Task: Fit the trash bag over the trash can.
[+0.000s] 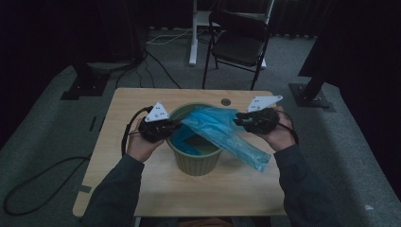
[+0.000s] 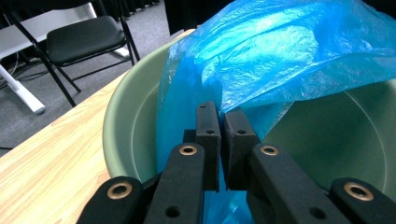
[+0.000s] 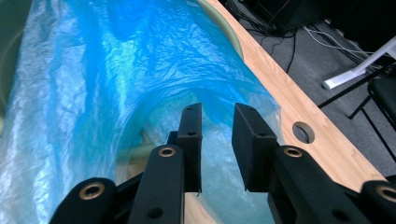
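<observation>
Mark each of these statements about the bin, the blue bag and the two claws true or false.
1. The bin is green. True.
2. The blue bag lies flat on the floor. False: it drapes over the bin's rim, partly inside.
3. The left claw is pinched nearly shut with bag film between its jaws. True.
4. The right claw is clamped tight. False: a gap shows between its jaws.
5. A folding chair stands beyond the table. True.
</observation>
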A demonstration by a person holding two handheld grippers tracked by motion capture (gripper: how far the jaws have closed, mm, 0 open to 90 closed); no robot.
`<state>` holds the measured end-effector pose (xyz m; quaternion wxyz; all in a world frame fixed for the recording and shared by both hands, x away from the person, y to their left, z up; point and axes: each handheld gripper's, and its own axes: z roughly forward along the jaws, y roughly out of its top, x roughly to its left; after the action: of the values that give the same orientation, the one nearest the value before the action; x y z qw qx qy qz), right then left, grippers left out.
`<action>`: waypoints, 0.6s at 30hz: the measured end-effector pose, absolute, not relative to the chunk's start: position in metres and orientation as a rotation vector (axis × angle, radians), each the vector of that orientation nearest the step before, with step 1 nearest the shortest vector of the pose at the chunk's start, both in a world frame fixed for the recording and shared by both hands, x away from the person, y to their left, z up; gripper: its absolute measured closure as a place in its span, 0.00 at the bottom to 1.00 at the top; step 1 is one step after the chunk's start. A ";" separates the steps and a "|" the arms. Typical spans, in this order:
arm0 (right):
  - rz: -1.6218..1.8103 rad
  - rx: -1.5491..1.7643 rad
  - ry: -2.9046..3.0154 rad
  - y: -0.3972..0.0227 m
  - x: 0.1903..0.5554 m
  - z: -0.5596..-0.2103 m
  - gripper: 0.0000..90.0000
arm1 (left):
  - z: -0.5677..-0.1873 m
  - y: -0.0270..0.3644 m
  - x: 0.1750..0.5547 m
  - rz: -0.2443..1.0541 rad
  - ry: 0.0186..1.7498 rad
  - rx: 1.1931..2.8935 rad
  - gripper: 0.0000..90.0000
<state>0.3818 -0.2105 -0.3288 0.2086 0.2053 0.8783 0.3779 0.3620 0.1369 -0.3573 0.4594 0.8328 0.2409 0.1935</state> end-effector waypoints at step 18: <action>0.994 0.595 2.456 -0.197 0.399 -0.338 1.00 | -0.360 0.149 0.362 0.488 0.622 2.030 0.97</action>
<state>0.3995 -0.1975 -0.3378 0.2113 0.2142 0.8841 0.3577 0.3622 0.1487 -0.3598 0.4632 0.8259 0.2531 0.1983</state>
